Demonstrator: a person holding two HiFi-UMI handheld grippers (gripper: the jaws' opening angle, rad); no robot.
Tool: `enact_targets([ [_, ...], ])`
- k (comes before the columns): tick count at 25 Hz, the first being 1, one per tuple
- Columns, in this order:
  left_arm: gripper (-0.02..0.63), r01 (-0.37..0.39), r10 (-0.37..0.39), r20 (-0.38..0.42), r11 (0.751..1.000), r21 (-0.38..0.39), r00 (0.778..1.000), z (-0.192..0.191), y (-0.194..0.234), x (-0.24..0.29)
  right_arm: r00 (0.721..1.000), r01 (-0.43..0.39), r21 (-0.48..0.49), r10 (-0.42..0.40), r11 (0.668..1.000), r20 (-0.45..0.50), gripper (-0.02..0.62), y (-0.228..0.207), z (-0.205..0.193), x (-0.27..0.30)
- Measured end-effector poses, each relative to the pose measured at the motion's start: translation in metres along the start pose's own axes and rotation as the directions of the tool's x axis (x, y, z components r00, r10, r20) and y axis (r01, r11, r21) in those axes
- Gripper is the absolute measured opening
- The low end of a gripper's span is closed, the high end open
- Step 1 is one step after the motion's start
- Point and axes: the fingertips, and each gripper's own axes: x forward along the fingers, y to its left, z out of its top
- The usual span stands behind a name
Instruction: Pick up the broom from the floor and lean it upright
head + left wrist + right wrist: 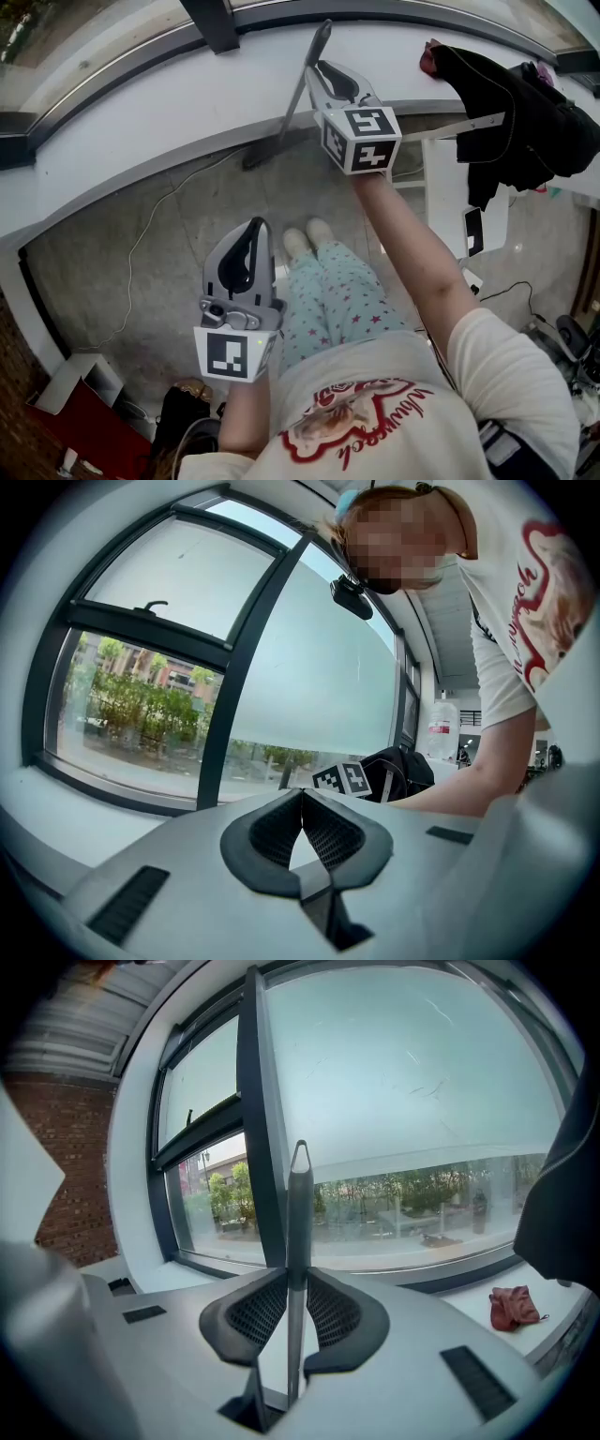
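Observation:
The broom [298,97] stands tilted, its thin grey handle rising toward the white window ledge [141,112] and its dark lower end [255,159] on the floor below the ledge. My right gripper [317,77] is shut on the handle near its top. In the right gripper view the handle [299,1213] runs straight up between the black pads [251,1314], pinched at my right gripper [298,1309]. My left gripper [253,228] hangs lower over the floor, apart from the broom. In the left gripper view my left gripper [302,806] has its pads together with nothing between them.
A black jacket [511,122] hangs over a white rack [450,178] at the right. A red cloth [429,56] lies on the ledge. A thin cable [155,220] runs over the grey floor. A red box [80,422] sits at the lower left. The person's feet [307,239] are near the broom's base.

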Motion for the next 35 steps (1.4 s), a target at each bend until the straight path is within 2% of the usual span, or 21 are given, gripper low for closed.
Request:
enact_targets([
  [5, 0.021, -0.005, 0.005, -0.01, 1.0, -0.014, 1.0, -0.007, 0.007, -0.003, 0.998, 0.036, -0.003, -0.036, 0.999, -0.049, 0.078, -0.006, -0.003, 0.015],
  [10, 0.021, -0.004, 0.004, -0.011, 1.0, -0.03, 1.0, -0.011, 0.011, 0.0, 0.998, 0.058, -0.017, -0.058, 0.998, -0.001, 0.078, -0.007, -0.002, 0.003],
  [13, 0.021, 0.002, -0.002, -0.013, 1.0, -0.028, 1.0, -0.011, 0.012, -0.002, 0.994, 0.101, 0.019, -0.101, 0.995, 0.027, 0.078, -0.01, -0.006, -0.017],
  [18, 0.021, 0.015, -0.015, 0.004, 1.0, -0.002, 1.0, 0.0, 0.016, 0.001, 0.994, 0.106, 0.046, -0.107, 0.993, 0.022, 0.078, -0.008, -0.012, -0.025],
  [24, 0.021, 0.043, -0.043, 0.012, 0.999, 0.009, 0.999, 0.009, 0.01, 0.007, 0.993, 0.075, 0.08, -0.082, 0.994, 0.086, 0.064, 0.004, 0.013, -0.058],
  [28, 0.021, 0.058, -0.059, 0.029, 0.998, 0.014, 0.998, 0.015, 0.007, 0.013, 0.989, 0.051, 0.044, -0.057, 0.998, 0.139, 0.04, 0.024, 0.034, -0.096],
  [33, 0.021, 0.089, -0.09, 0.053, 0.996, 0.031, 0.995, 0.033, -0.008, 0.02, 0.984, -0.014, 0.059, 0.004, 0.998, 0.177, 0.025, 0.048, 0.057, -0.14],
  [35, 0.021, 0.108, -0.112, 0.071, 0.993, 0.049, 0.991, 0.042, -0.016, 0.02, 0.979, -0.05, 0.035, 0.042, 0.998, 0.202, 0.025, 0.059, 0.071, -0.157],
])
